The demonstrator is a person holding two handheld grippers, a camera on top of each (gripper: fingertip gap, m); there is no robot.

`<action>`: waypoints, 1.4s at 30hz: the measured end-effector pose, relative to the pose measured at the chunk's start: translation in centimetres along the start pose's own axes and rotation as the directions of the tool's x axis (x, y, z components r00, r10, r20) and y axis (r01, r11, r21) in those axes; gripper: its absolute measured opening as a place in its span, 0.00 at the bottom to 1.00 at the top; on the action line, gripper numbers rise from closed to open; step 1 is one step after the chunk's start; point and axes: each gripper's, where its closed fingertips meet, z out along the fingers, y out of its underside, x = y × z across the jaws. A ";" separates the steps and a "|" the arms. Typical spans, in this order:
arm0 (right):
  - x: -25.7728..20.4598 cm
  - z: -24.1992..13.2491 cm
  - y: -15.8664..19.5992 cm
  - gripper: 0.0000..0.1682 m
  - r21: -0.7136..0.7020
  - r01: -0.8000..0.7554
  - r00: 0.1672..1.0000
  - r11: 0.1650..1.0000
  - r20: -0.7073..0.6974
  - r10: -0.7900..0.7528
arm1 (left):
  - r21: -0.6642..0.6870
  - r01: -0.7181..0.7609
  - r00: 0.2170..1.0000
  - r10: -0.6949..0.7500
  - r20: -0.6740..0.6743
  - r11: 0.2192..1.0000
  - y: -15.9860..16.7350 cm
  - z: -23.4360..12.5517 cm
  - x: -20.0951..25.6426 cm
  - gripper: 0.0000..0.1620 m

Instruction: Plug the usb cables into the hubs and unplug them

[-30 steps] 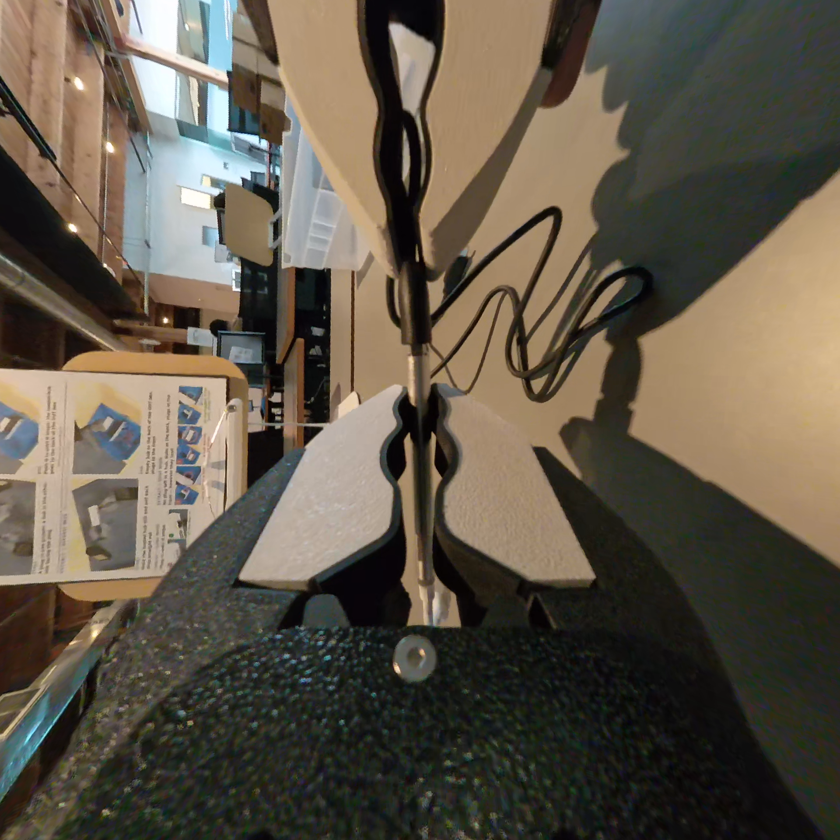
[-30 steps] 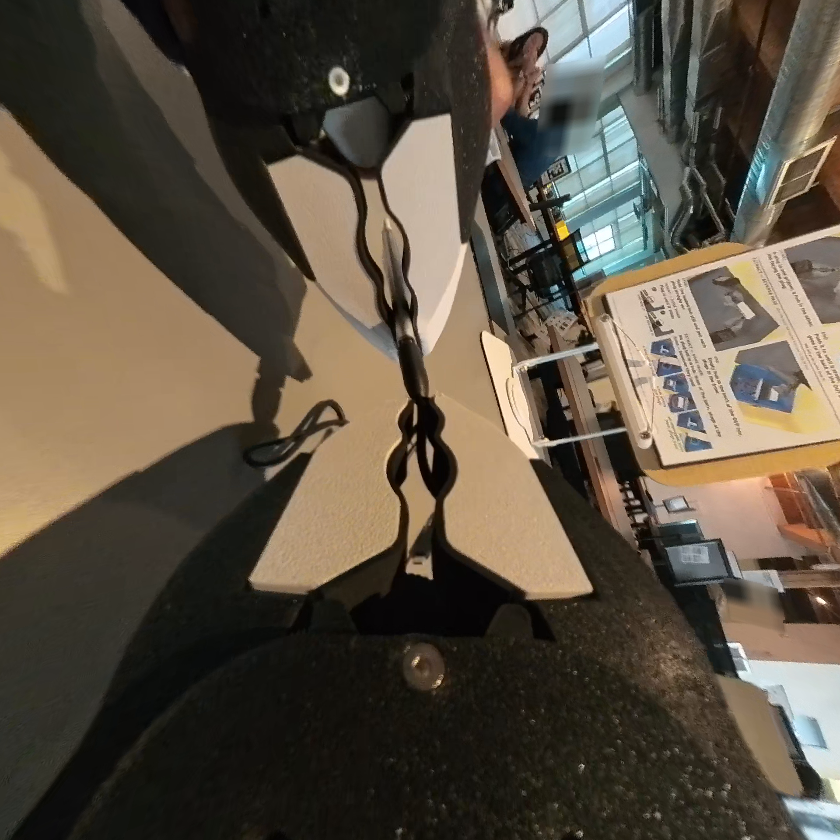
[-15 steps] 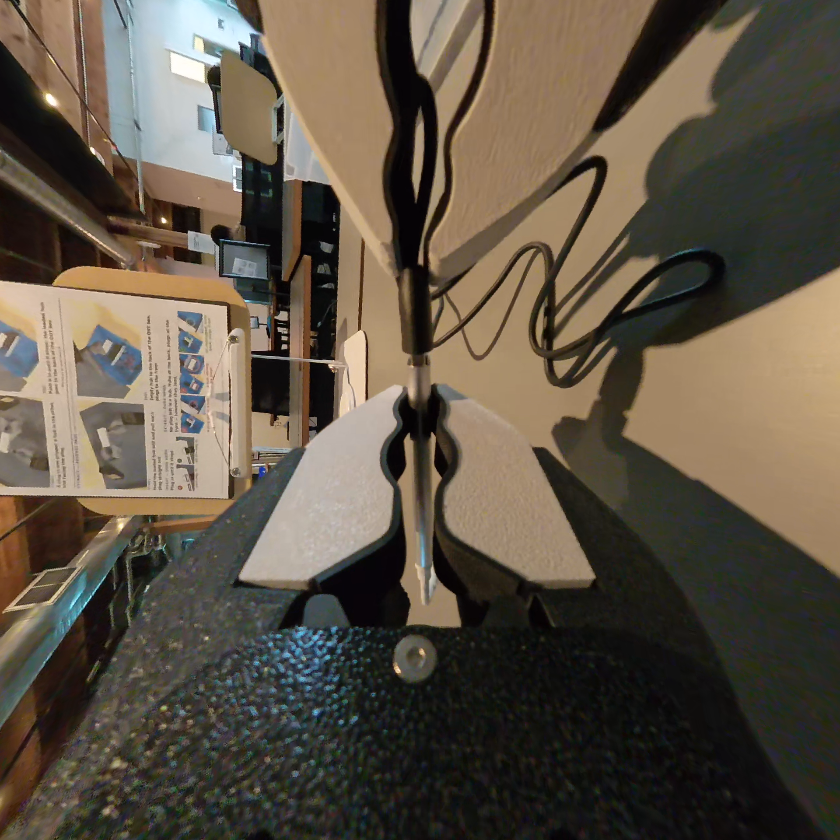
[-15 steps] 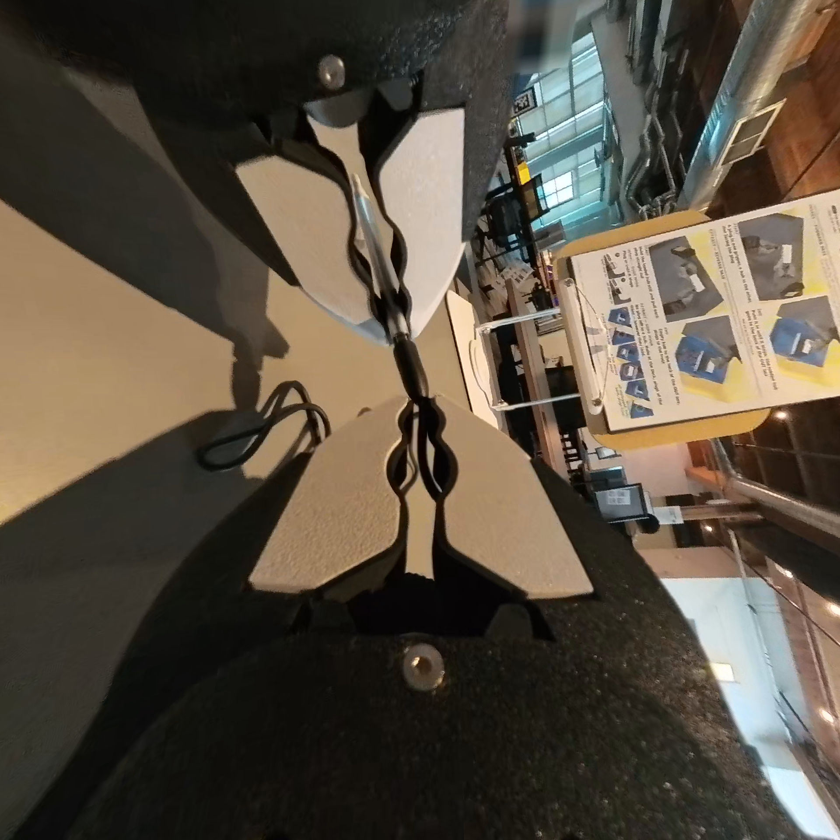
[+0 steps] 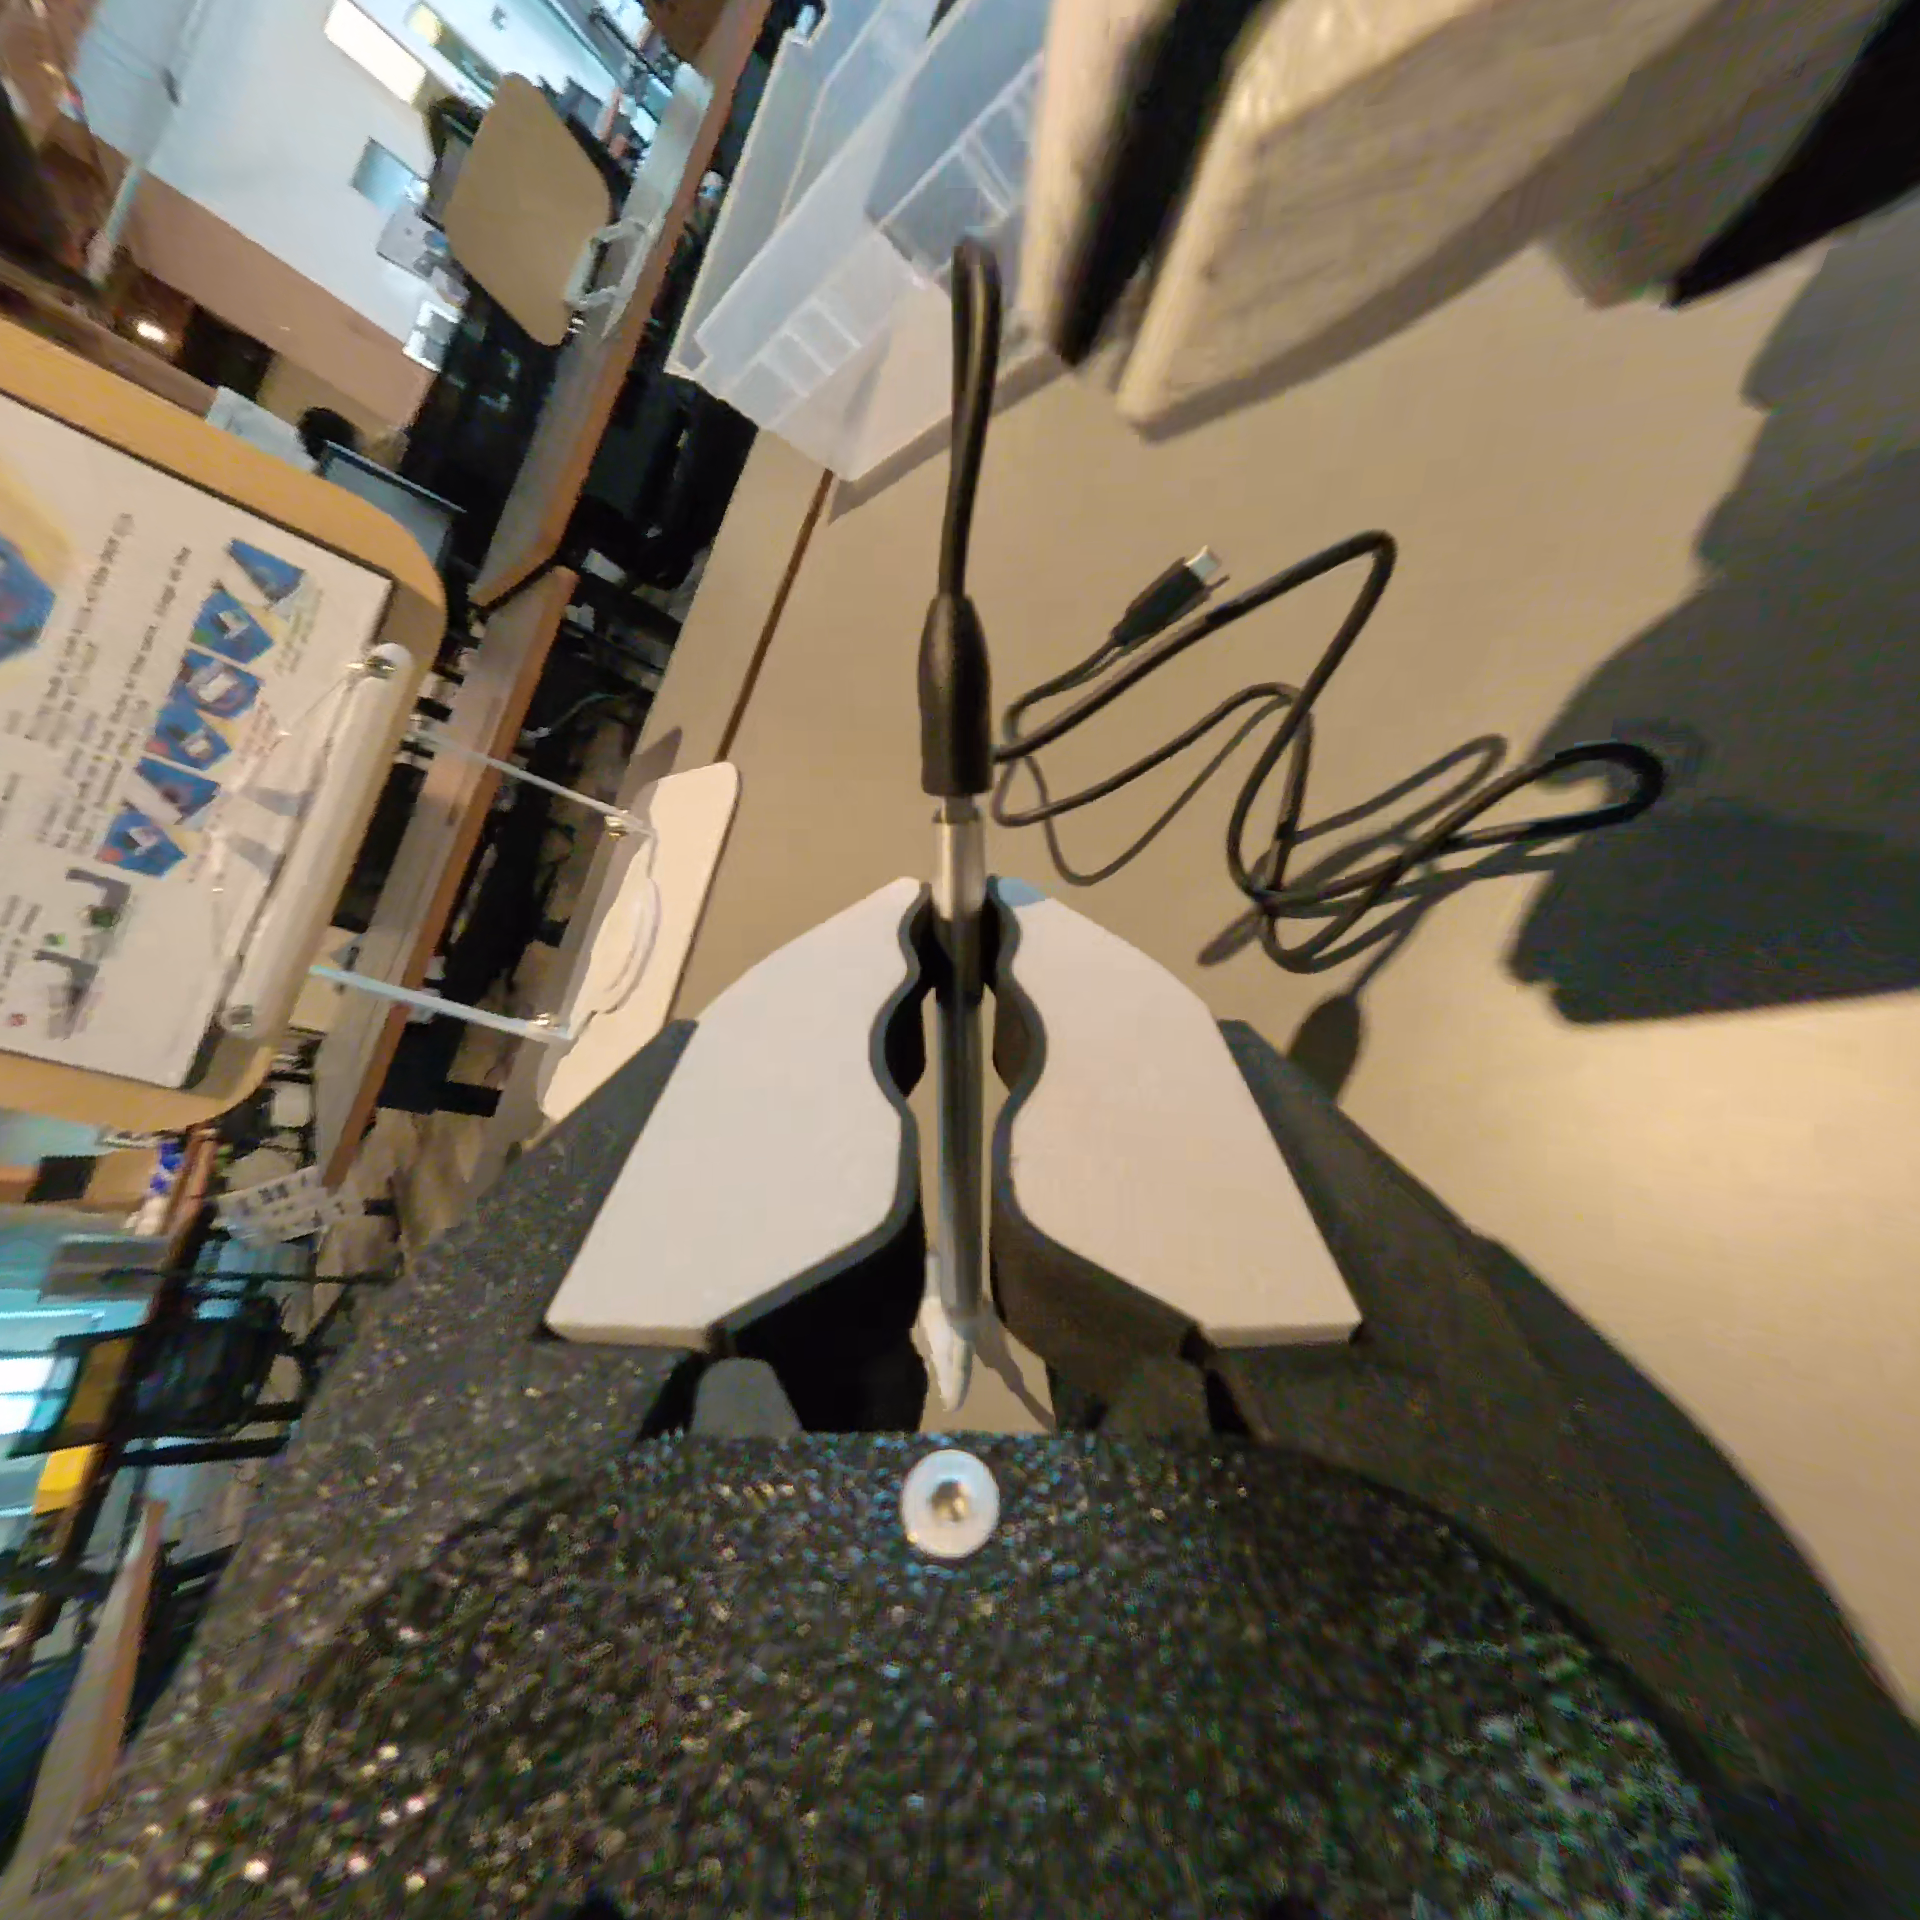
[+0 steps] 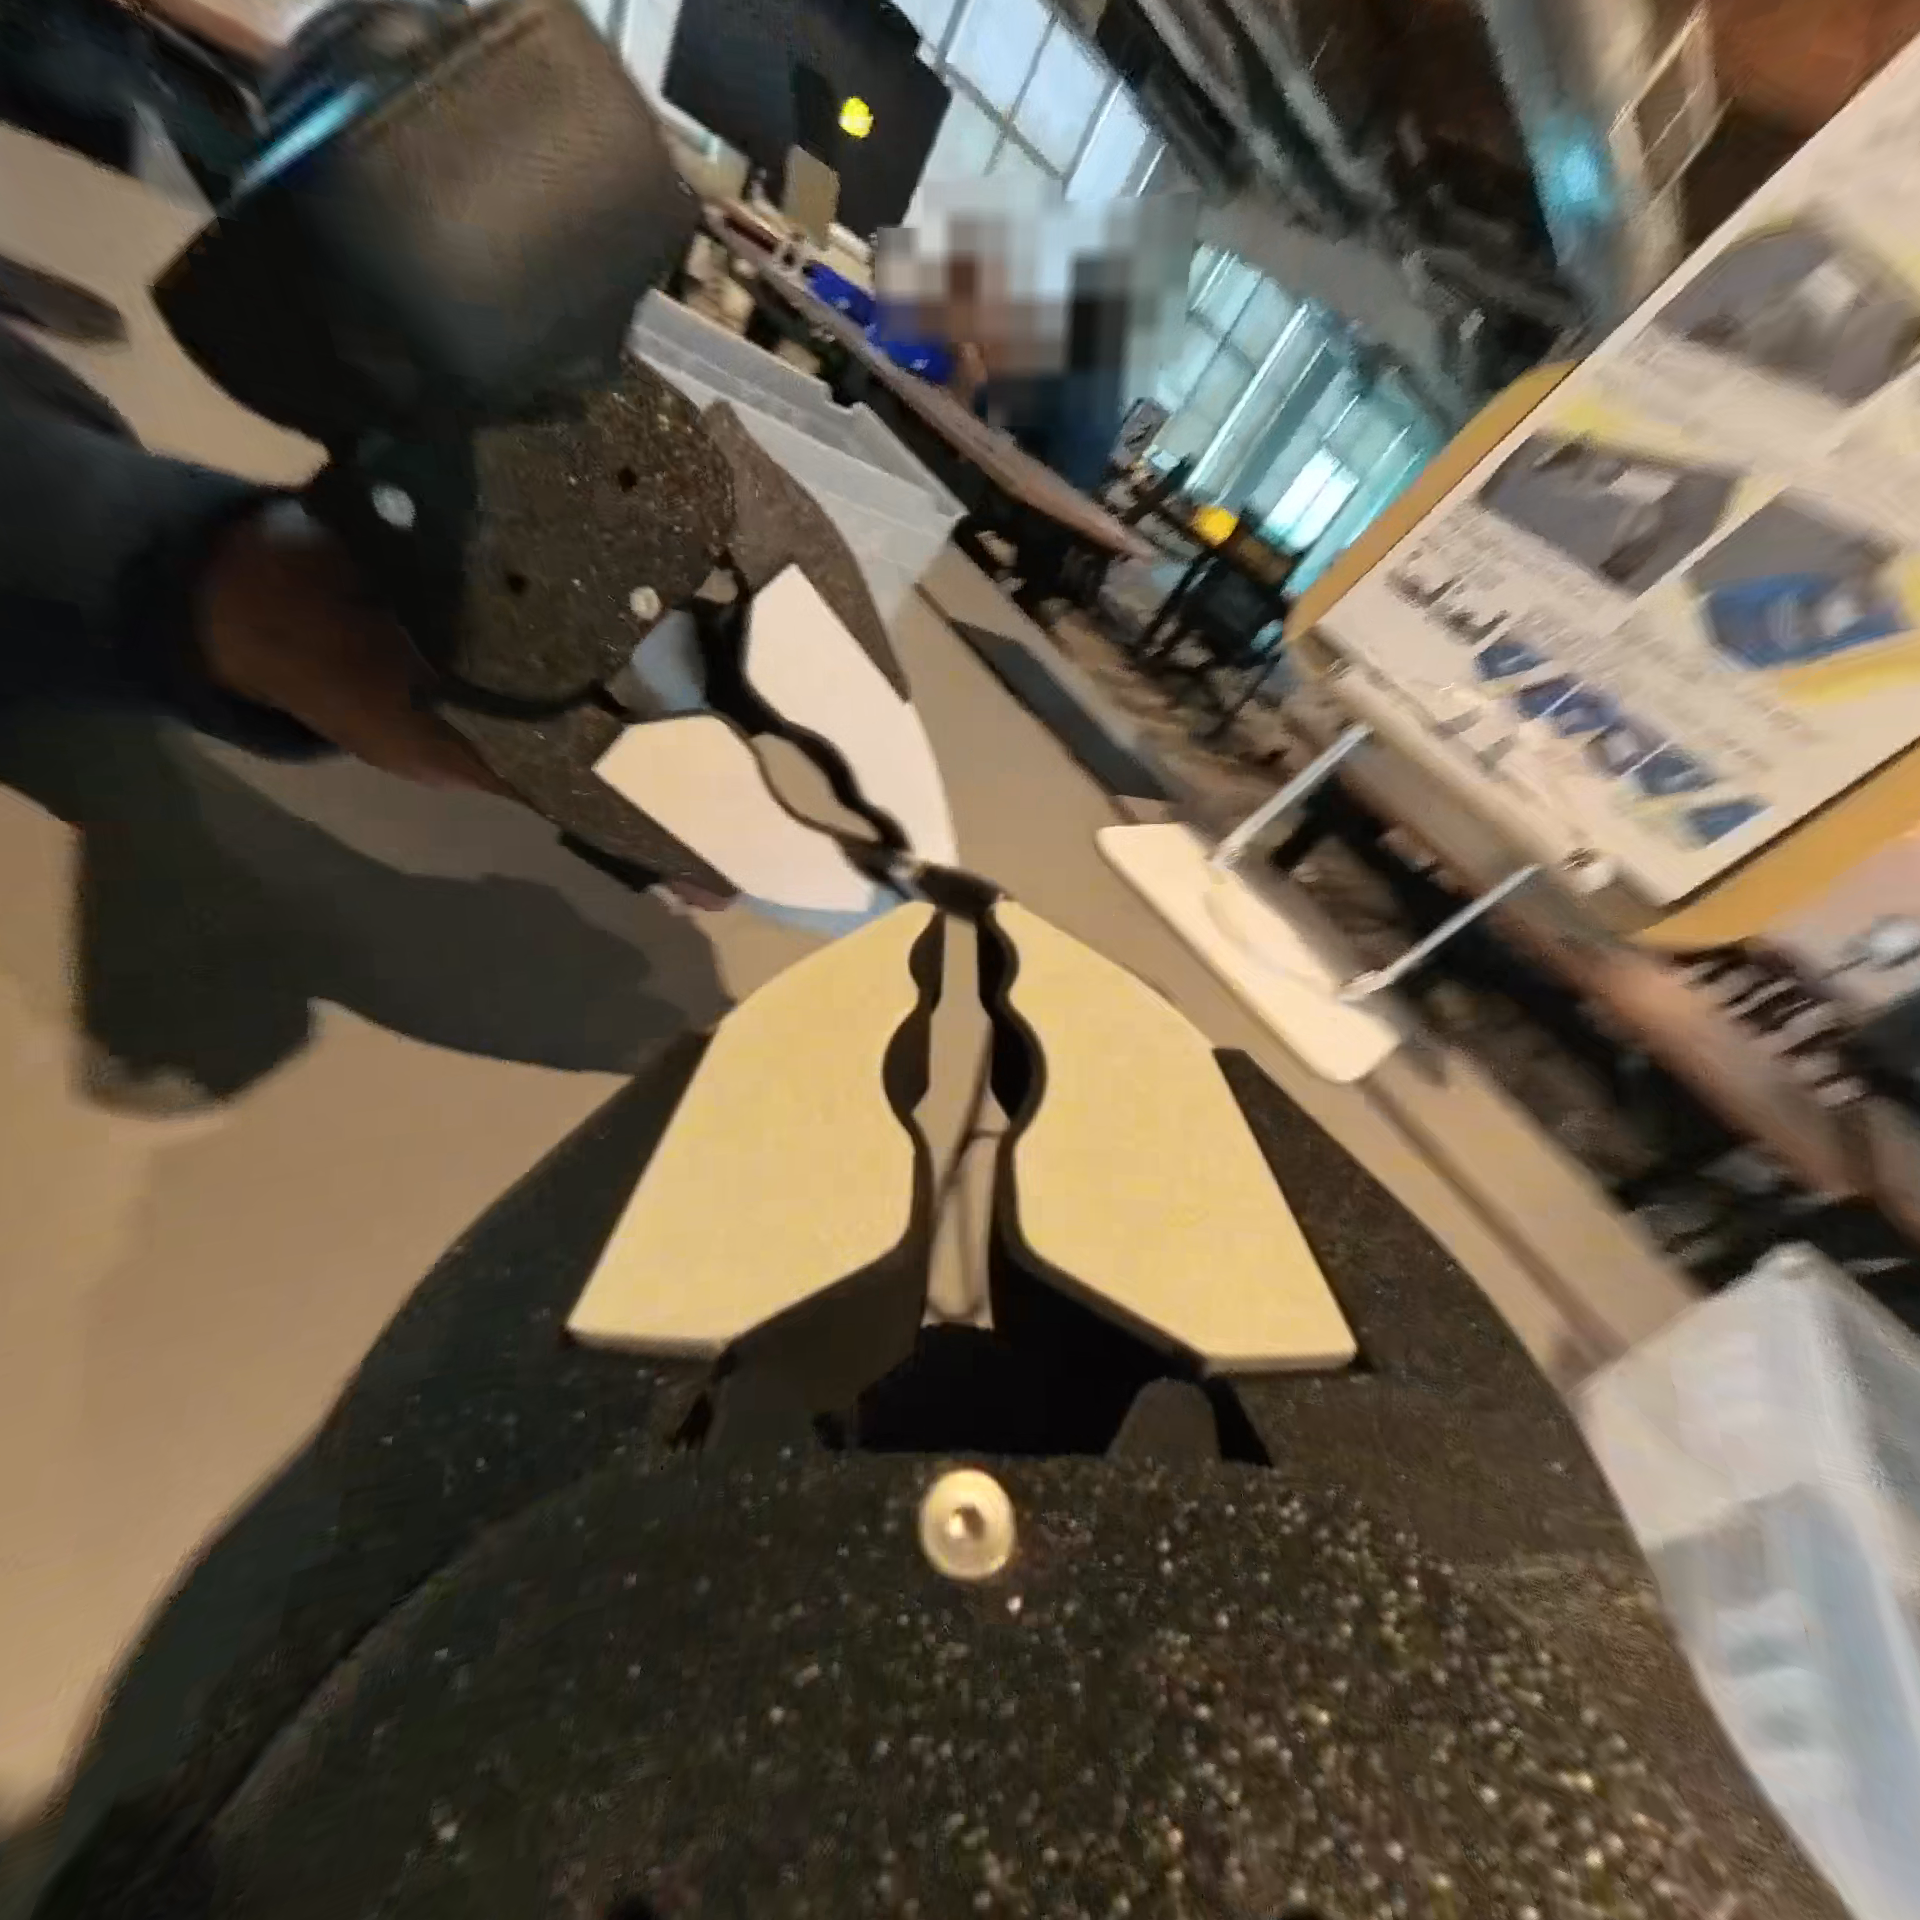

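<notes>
Open-plan workshop: long worktables (image 6: pixel 997 457), instruction board (image 5: pixel 135 790), storage bins (image 5: pixel 862 270).

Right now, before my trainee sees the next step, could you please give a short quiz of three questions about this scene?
1. True or false: the left gripper has its jaws shut on the slim silver hub.
2. Where does the loose USB-C connector lie? A: on the table; B: in a clear bin; C: between jaws.
3. Fill in: the plug at the hub's end is ___ in colour.
Key: 1 true; 2 A; 3 black.
</notes>
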 end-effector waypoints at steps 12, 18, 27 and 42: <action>0.6 0.1 0.3 0.12 0.102 -0.560 0.828 0.822 0.108 0.551 | 0.018 -0.188 0.964 0.181 0.197 0.982 -2.7 -1.1 -0.4 0.05; 0.5 0.1 0.1 0.07 0.116 -0.546 0.838 0.830 0.092 0.538 | -0.020 -0.266 0.929 0.262 0.261 0.964 -3.0 -1.4 -0.7 0.04; 0.3 0.6 -0.4 0.07 0.132 -0.490 0.869 0.862 0.001 0.494 | -0.104 -0.254 0.912 0.274 0.305 0.962 -2.6 -1.8 -1.4 0.04; 0.0 1.1 -0.6 0.08 0.108 -0.339 0.922 0.935 -0.158 0.353 | -0.153 -0.188 0.934 0.225 0.279 0.970 -2.1 -1.6 -1.2 0.04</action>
